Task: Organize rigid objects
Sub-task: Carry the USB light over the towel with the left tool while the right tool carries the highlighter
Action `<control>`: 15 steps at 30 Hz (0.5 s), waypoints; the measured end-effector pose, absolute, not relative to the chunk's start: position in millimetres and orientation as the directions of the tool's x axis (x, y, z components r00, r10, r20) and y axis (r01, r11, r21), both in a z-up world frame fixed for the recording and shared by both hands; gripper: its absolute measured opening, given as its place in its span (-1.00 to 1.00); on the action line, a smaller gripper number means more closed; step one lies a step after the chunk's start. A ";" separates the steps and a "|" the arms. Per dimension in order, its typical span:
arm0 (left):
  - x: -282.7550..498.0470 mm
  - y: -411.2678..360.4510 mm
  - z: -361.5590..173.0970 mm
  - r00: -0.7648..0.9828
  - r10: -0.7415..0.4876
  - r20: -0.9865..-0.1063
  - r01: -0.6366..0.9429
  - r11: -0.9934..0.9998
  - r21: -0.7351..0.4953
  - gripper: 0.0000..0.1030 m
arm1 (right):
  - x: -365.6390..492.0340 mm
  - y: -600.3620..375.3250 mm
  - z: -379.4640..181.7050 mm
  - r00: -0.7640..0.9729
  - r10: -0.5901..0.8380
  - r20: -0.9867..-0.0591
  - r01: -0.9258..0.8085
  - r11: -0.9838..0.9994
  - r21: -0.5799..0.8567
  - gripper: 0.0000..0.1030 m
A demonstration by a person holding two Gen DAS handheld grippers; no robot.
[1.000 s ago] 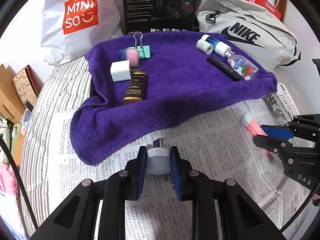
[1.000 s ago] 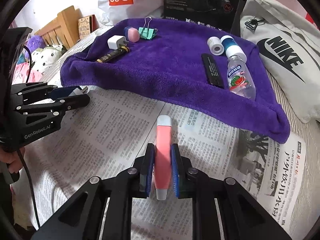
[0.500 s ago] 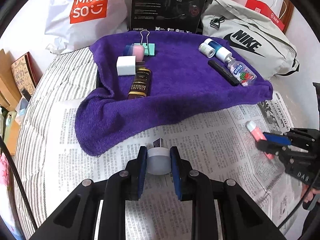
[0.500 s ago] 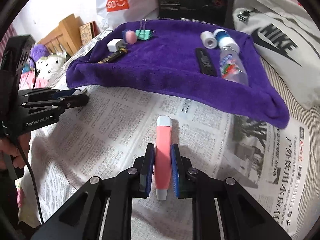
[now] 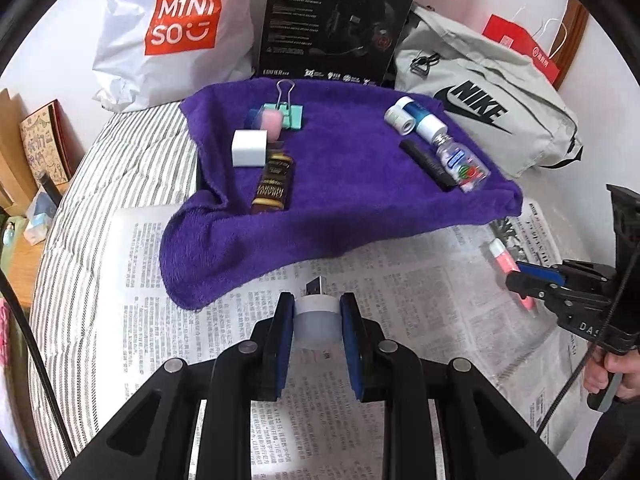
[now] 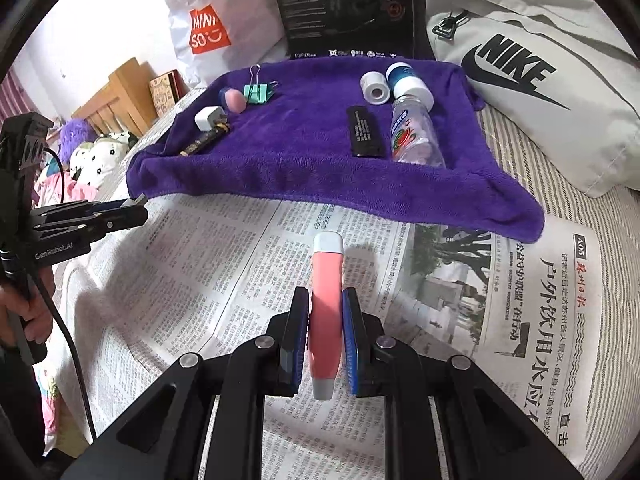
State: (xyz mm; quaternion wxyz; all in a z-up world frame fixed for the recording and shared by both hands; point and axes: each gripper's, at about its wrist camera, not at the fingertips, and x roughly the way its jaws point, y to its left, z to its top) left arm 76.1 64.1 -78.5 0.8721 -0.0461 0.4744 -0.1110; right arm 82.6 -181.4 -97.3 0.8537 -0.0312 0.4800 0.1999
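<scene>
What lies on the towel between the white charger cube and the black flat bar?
Only bare purple towel separates the white charger cube from the black flat bar; the right wrist view shows it.

The left tool (image 5: 316, 322) tilts steeply downward, its blue-padded fingers (image 5: 285, 336) clamped tight, and a hand (image 6: 24, 312) grips its handle low at the frame edge in the right wrist view. The right tool (image 6: 326, 332) slants down the same way, its pads (image 6: 349, 340) pressed shut, with fingers of the person's other hand (image 5: 612, 376) curled around its handle.
</scene>
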 end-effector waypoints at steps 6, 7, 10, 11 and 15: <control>83.0 62.6 -65.9 0.538 -0.251 -0.805 0.173 0.967 -0.186 -0.56 | 88.6 -181.6 -90.6 0.464 0.319 -0.826 -0.376 0.916 0.142 -0.68; 84.6 63.4 -63.7 0.542 -0.252 -0.801 0.175 0.967 -0.186 -0.56 | 90.4 -181.1 -89.4 0.465 0.321 -0.825 -0.379 0.914 0.143 -0.68; 93.0 66.4 -56.7 0.550 -0.262 -0.793 0.179 0.965 -0.194 -0.56 | 94.9 -179.8 -83.5 0.469 0.339 -0.815 -0.387 0.909 0.155 -0.68; 95.5 67.0 -54.4 0.553 -0.263 -0.790 0.180 0.964 -0.195 -0.56 | 98.0 -179.2 -81.1 0.470 0.348 -0.811 -0.388 0.907 0.164 -0.68; 109.8 69.1 -44.4 0.565 -0.257 -0.784 0.187 0.965 -0.182 -0.56 | 109.7 -174.5 -73.2 0.481 0.349 -0.804 -0.396 0.905 0.156 -0.68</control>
